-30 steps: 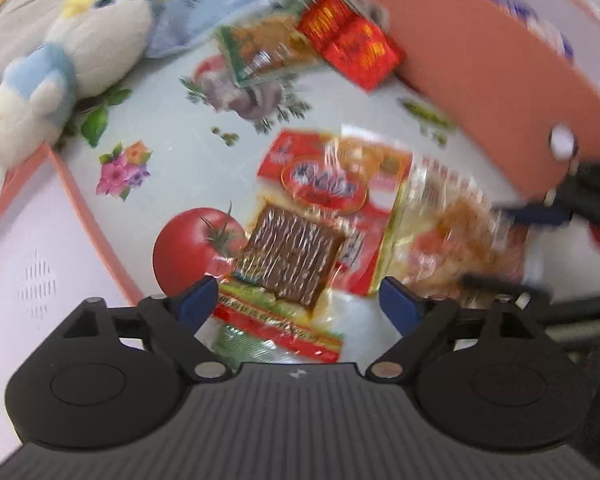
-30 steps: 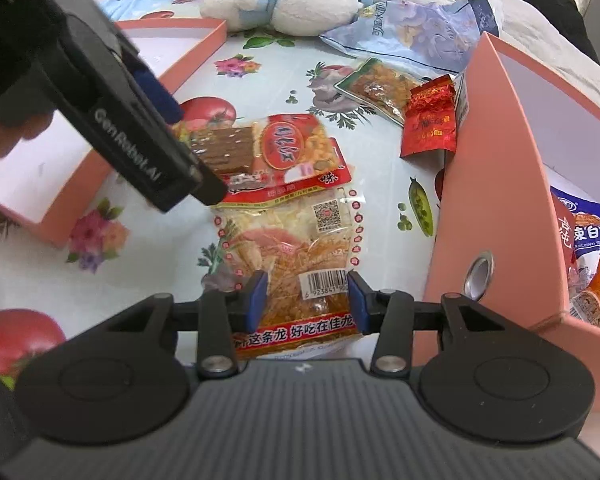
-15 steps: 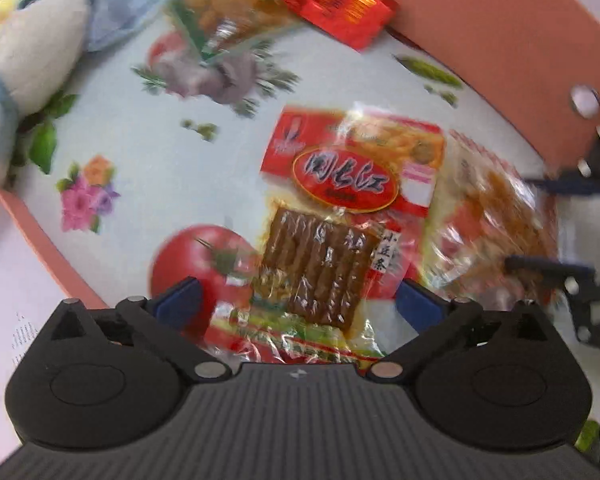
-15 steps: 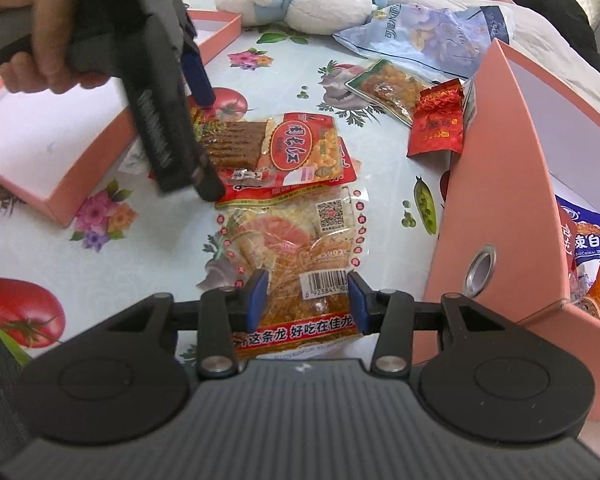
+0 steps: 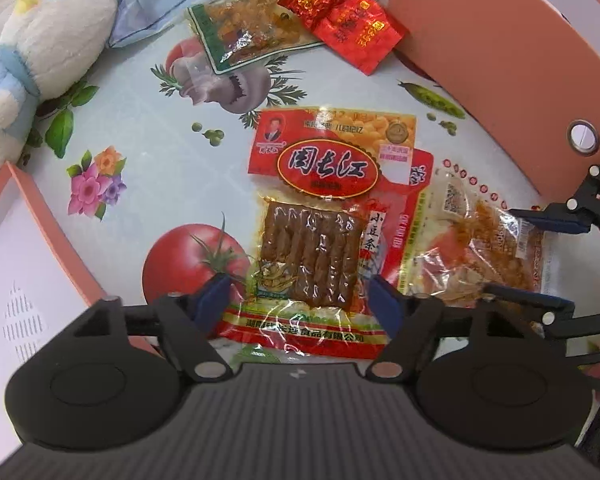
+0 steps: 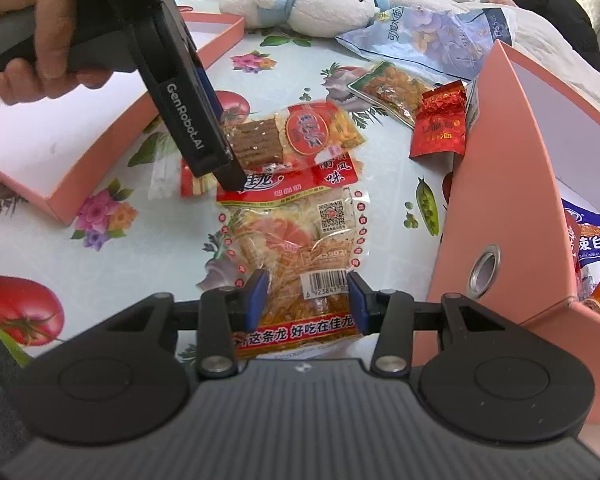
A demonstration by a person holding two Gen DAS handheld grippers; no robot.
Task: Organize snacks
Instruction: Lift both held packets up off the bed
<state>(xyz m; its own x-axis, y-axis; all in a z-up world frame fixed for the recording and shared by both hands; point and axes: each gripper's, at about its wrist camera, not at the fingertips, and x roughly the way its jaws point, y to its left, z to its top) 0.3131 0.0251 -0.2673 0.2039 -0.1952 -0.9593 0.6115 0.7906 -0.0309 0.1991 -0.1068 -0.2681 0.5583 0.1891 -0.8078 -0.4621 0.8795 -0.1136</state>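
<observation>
Between box walls, left claw (image 5: 298, 292) closing around tofu packet (image 5: 320, 240)

We look through 2 fisheye cameras, each set just behind its own gripper's fingers. Our left wrist view looks steeply down, close above the red bean-strip packet (image 5: 320, 236), the pink box (image 5: 500, 56) curving at its upper right. Our right wrist view sits lower and flatter, nearer the box side, facing across the packet (image 6: 300, 140) toward the plush toy (image 6: 300, 4) beyond it. Both views share that packet, the shredded-snack bag (image 6: 296, 248) beside it, the toy and the box.
</observation>
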